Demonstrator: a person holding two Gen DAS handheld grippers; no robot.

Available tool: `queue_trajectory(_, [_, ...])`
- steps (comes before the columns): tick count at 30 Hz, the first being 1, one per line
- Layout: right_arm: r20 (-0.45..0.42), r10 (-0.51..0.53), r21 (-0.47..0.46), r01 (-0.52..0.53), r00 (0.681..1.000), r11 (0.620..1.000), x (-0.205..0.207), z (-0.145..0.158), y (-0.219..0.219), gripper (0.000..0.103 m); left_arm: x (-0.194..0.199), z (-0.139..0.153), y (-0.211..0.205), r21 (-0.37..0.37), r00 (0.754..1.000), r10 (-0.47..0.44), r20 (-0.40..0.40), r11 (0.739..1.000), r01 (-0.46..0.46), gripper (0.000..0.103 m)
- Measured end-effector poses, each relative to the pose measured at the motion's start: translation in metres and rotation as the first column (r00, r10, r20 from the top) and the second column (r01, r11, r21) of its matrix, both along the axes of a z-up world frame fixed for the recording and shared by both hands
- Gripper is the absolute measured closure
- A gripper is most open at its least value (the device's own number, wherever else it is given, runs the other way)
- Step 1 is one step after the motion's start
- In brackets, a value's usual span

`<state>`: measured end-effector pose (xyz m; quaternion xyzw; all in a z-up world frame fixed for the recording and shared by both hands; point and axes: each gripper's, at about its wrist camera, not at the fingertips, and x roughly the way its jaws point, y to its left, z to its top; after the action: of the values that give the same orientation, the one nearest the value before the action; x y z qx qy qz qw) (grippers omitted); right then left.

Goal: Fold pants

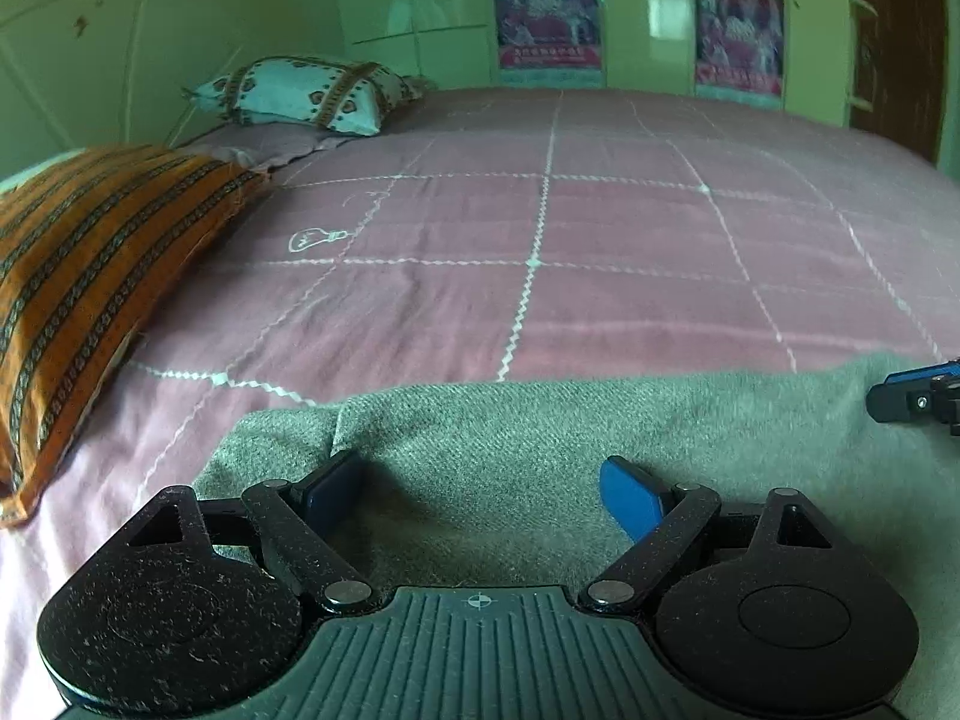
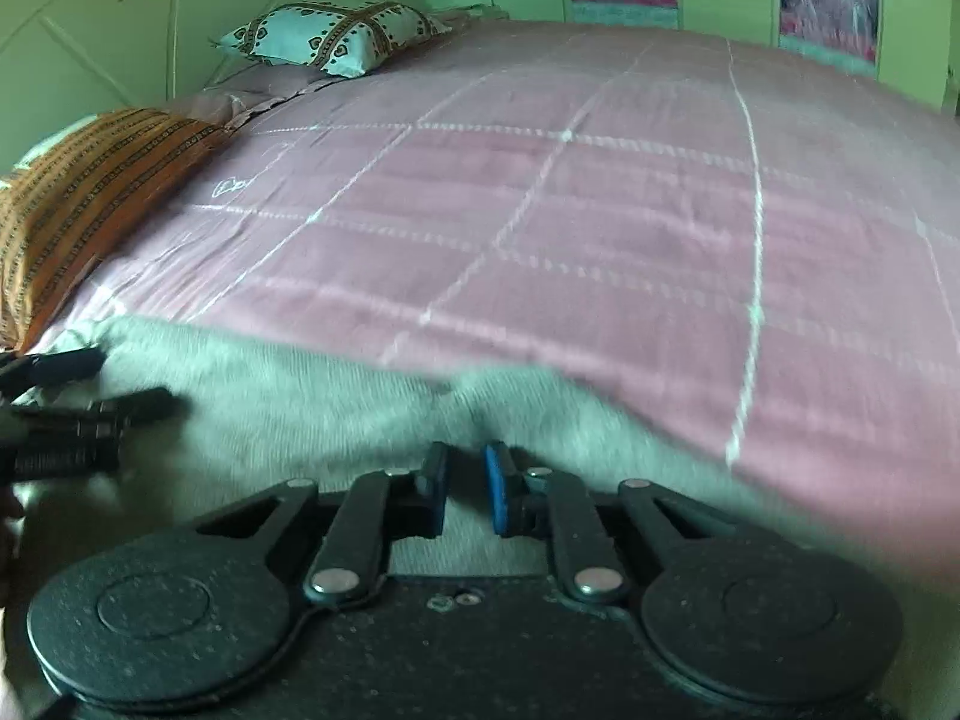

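The grey pants [image 1: 540, 438] lie flat across the near part of the pink bedspread [image 1: 540, 276]; they also show in the right wrist view [image 2: 312, 414]. My left gripper [image 1: 486, 492] is open, its blue fingers spread just above the cloth near the pants' left end. My right gripper [image 2: 467, 489] has its jaws nearly closed over a raised ridge of the grey cloth; the view is blurred and I cannot tell if it pinches it. The right gripper also shows at the right edge of the left wrist view [image 1: 912, 396], the left gripper at the left edge of the right wrist view [image 2: 72, 414].
An orange striped pillow [image 1: 90, 276] lies at the left of the bed. A white patterned pillow [image 1: 312, 90] lies at the far left corner. Green wardrobe doors [image 1: 648, 12] with posters stand behind the bed. The pink bedspread stretches beyond the pants.
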<state>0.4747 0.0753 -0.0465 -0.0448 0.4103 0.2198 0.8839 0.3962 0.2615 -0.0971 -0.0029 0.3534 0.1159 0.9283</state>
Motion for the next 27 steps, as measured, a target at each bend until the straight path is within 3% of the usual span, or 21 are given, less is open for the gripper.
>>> queue_trajectory(2, [0.037,-0.005,0.033,0.004,0.999,0.999,-0.006,0.014,-0.007,0.092,-0.01,0.016,-0.007,0.006,0.999,0.005,0.036,1.0,-0.005,0.016])
queue_trajectory(4, [0.098,-0.033,0.062,0.027,0.995,0.998,-0.015,0.025,-0.022,0.09,-0.016,0.025,-0.014,0.079,0.997,-0.027,0.075,0.997,0.021,0.016])
queue_trajectory(6, [0.021,-0.065,0.023,0.064,0.998,0.998,-0.005,0.01,-0.03,0.09,-0.003,0.011,-0.002,0.074,0.999,0.02,-0.026,0.997,-0.018,0.016])
queue_trajectory(7, [-0.062,-0.075,-0.006,0.075,0.995,0.997,0.002,-0.004,-0.034,0.09,-0.002,0.004,0.007,0.047,0.998,0.035,-0.045,0.998,-0.033,0.016])
queue_trajectory(8, [-0.062,-0.082,0.032,0.084,0.995,0.996,-0.002,-0.003,-0.044,0.091,-0.008,0.006,0.012,0.038,0.998,0.056,-0.034,0.998,-0.054,0.016])
queue_trajectory(10, [-0.007,-0.111,0.06,0.111,0.994,0.992,-0.022,0.016,-0.065,0.088,-0.026,0.022,0.014,0.026,0.998,0.063,0.025,0.998,-0.063,0.016])
queue_trajectory(13, [0.09,-0.126,0.08,0.119,0.988,0.99,-0.059,0.035,-0.101,0.085,-0.049,0.03,0.011,-0.05,0.997,0.053,0.057,0.998,-0.05,0.016])
queue_trajectory(16, [0.132,-0.175,0.052,0.169,0.976,0.984,-0.093,0.036,-0.148,0.085,-0.061,0.012,0.004,0.012,1.0,0.029,0.001,0.999,-0.029,0.015])
queue_trajectory(18, [0.14,-0.259,0.01,0.26,0.956,0.965,-0.105,0.028,-0.19,0.085,-0.062,0.0,0.003,0.054,1.0,0.023,-0.019,0.998,-0.021,0.007])
queue_trajectory(19, [0.092,-0.302,-0.033,0.306,0.949,0.951,-0.099,0.017,-0.205,0.084,-0.064,0.002,0.001,0.064,0.999,0.026,-0.025,0.998,-0.024,0.007])
queue_trajectory(20, [0.029,-0.342,-0.036,0.343,0.939,0.939,-0.096,0.009,-0.23,0.098,-0.065,0.009,-0.001,0.062,0.999,0.037,-0.024,0.997,-0.035,0.007])
queue_trajectory(21, [-0.005,-0.393,0.064,0.392,0.92,0.918,-0.103,0.014,-0.264,0.101,-0.073,0.019,-0.005,0.038,0.999,0.035,0.01,0.999,-0.036,0.007])
queue_trajectory(23, [0.038,-0.504,0.135,0.495,0.863,0.858,-0.127,0.035,-0.31,0.078,-0.09,0.034,-0.01,-0.016,0.997,0.026,0.077,1.0,-0.025,0.007])
queue_trajectory(24, [0.063,-0.549,0.185,0.531,0.833,0.827,-0.143,0.045,-0.336,0.078,-0.096,0.036,-0.015,-0.019,0.997,0.018,0.081,1.0,-0.016,0.007])
queue_trajectory(26, [0.022,-0.66,0.296,0.625,0.751,0.722,-0.175,0.054,-0.392,0.078,-0.107,0.031,-0.022,-0.032,0.997,-0.013,0.076,0.999,0.016,0.007])
queue_trajectory(27, [-0.014,-0.717,0.357,0.674,0.697,0.647,-0.196,0.055,-0.424,0.078,-0.111,0.025,-0.023,-0.044,0.998,-0.02,0.06,0.999,0.023,0.007])
